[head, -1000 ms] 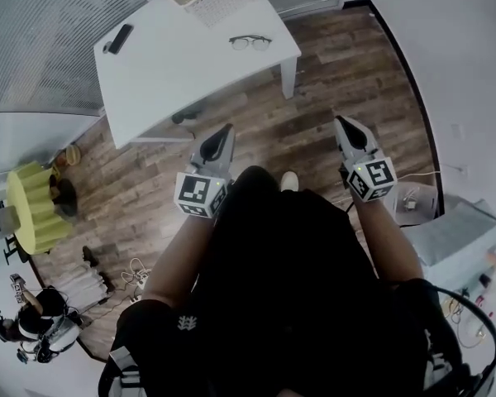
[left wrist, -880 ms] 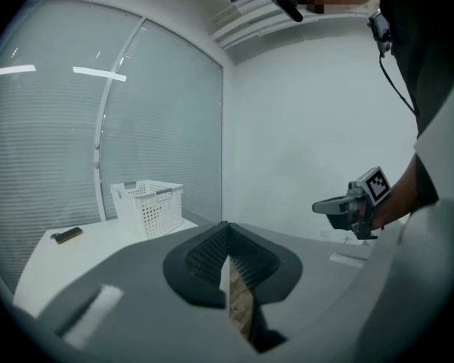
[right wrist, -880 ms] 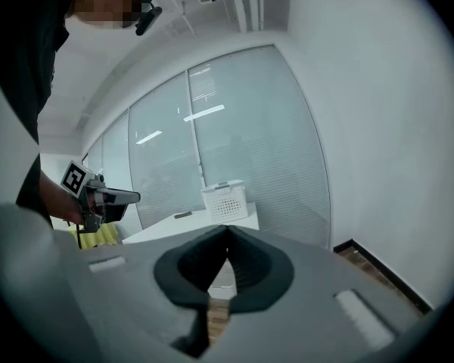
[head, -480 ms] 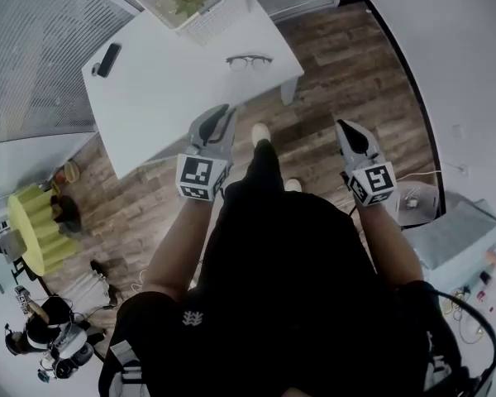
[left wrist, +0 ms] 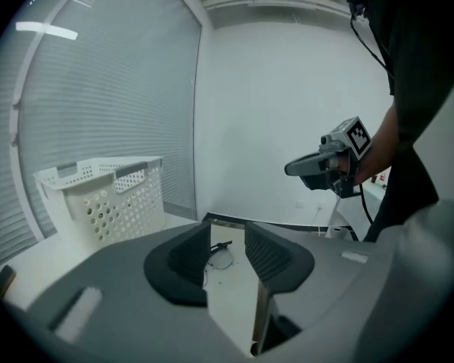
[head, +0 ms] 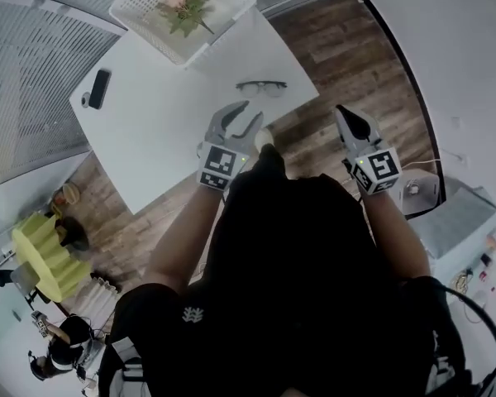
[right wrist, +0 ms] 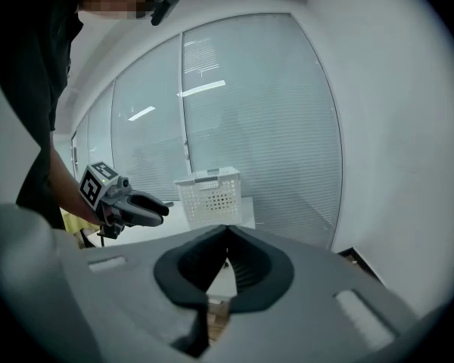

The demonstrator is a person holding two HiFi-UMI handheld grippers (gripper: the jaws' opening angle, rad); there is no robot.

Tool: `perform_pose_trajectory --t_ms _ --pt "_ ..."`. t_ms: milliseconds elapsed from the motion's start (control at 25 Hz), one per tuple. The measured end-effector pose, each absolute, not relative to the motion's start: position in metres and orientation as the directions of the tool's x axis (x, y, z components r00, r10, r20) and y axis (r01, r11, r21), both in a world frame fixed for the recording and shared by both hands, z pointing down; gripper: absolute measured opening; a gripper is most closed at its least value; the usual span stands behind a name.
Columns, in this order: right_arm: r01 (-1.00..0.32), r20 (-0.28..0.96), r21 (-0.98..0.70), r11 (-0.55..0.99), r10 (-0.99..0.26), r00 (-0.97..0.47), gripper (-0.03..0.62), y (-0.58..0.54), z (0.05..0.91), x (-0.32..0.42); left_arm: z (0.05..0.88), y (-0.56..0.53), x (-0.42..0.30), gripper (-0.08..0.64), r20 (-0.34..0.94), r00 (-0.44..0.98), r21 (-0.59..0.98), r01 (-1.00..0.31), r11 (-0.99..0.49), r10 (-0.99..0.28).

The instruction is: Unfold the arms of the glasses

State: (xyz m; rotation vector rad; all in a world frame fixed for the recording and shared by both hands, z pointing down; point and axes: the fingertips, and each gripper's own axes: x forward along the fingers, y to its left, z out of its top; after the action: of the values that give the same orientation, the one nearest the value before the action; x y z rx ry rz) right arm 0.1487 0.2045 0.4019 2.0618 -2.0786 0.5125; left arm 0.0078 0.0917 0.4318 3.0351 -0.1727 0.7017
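The dark-rimmed glasses (head: 261, 88) lie on the white table (head: 165, 114) near its right edge; their arms look folded. My left gripper (head: 241, 119) hovers over the table's near edge just short of them. Its jaws are opening, with nothing between them. In the left gripper view the glasses (left wrist: 221, 254) show through the gap of that gripper (left wrist: 227, 249), a little way ahead. My right gripper (head: 345, 115) is shut and empty, out over the wooden floor to the right of the table corner. In its own view the jaws of the right gripper (right wrist: 226, 238) meet.
A white perforated basket (head: 182, 2) holding a plant stands at the table's far end. A black handset (head: 98, 88) lies near the left edge. A yellow stool (head: 43, 251) and a seated person (head: 62, 350) are at lower left; a grey box (head: 459, 222) stands at right.
Both grippers have moved forward toward the table, the left one to its near edge. The left jaws have gone from shut to wide apart. The right jaws stayed shut.
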Motion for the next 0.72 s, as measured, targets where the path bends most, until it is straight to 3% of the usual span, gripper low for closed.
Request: perform_pose_trajectory --t_ms 440,720 --pt "-0.984 0.422 -0.172 -0.037 -0.906 -0.039 0.000 0.161 0.422 0.154 0.483 0.055 0.052 0.141 0.516 0.856 -0.052 0.078 -0.996 0.040" --pt "-0.979 0.421 -0.204 0.014 -0.902 -0.101 0.000 0.136 0.436 0.168 0.521 0.044 0.072 0.141 0.612 0.789 -0.053 0.098 -0.994 0.045"
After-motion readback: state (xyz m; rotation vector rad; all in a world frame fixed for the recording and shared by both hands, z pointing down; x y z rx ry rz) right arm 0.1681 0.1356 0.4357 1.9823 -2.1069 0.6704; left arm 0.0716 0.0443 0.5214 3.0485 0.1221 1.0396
